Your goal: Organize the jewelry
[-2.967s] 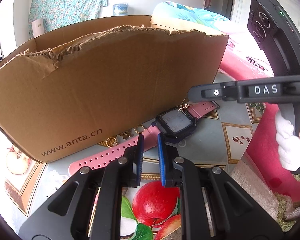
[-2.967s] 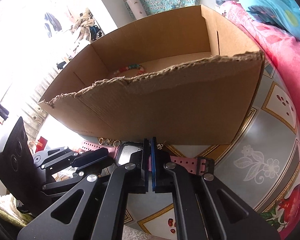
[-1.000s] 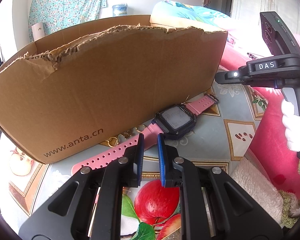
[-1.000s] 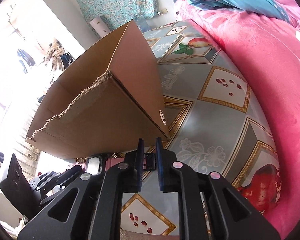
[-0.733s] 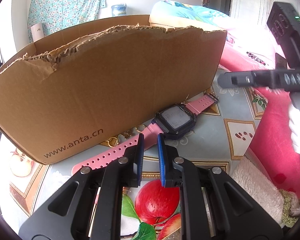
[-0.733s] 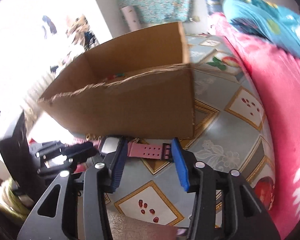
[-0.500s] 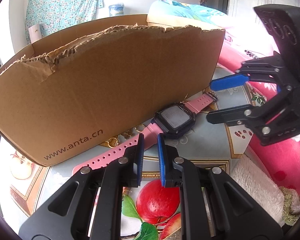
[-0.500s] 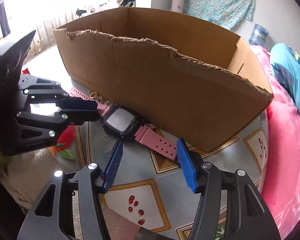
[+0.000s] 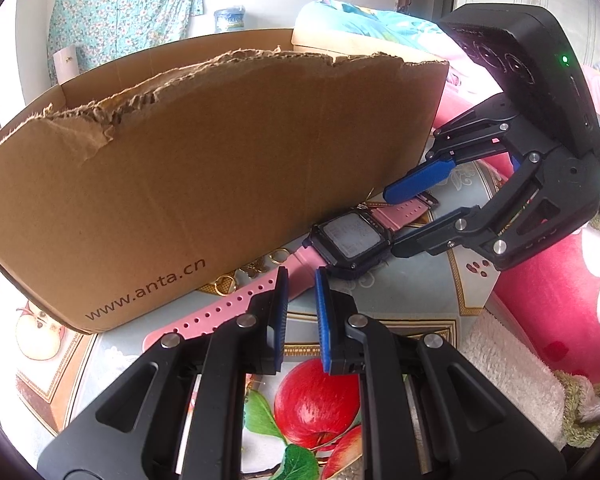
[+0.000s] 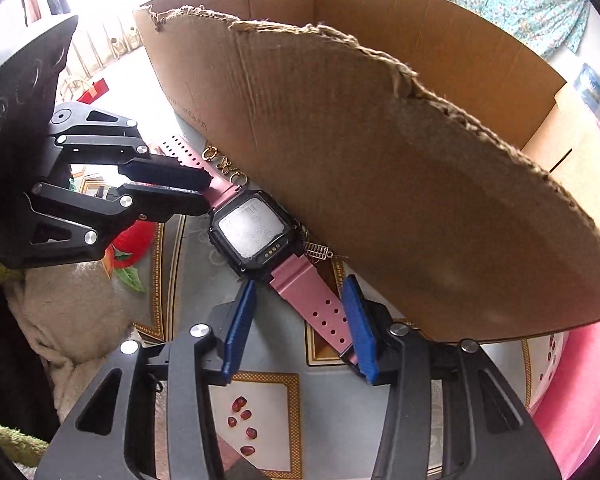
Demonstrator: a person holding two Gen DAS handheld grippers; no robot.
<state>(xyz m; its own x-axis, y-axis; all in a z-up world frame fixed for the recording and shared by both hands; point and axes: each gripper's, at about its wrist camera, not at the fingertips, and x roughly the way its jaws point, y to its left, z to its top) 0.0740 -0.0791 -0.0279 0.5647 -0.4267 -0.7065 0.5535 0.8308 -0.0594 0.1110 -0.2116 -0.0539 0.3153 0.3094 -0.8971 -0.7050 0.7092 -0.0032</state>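
Note:
A pink-strapped watch with a black square face (image 9: 350, 238) (image 10: 252, 232) lies flat on the patterned tablecloth against the cardboard box (image 9: 204, 168) (image 10: 400, 168). My right gripper (image 10: 300, 320) (image 9: 408, 212) is open, its blue pads either side of the strap end near the buckle, not closed on it. My left gripper (image 9: 300, 300) (image 10: 198, 194) hovers just over the holed strap end, jaws a narrow gap apart with nothing between them. Small gold earrings (image 9: 256, 270) (image 10: 224, 168) lie by the box's foot behind the strap.
The box has a torn front rim and stands open-topped. A beige towel (image 9: 512, 376) and pink bedding (image 9: 552, 308) border the table on the right of the left wrist view. The tablecloth (image 10: 268, 412) shows fruit prints.
My right gripper has opened wide, swung round from the box's right side and come down over the watch's strap end. The left gripper and the watch have stayed put.

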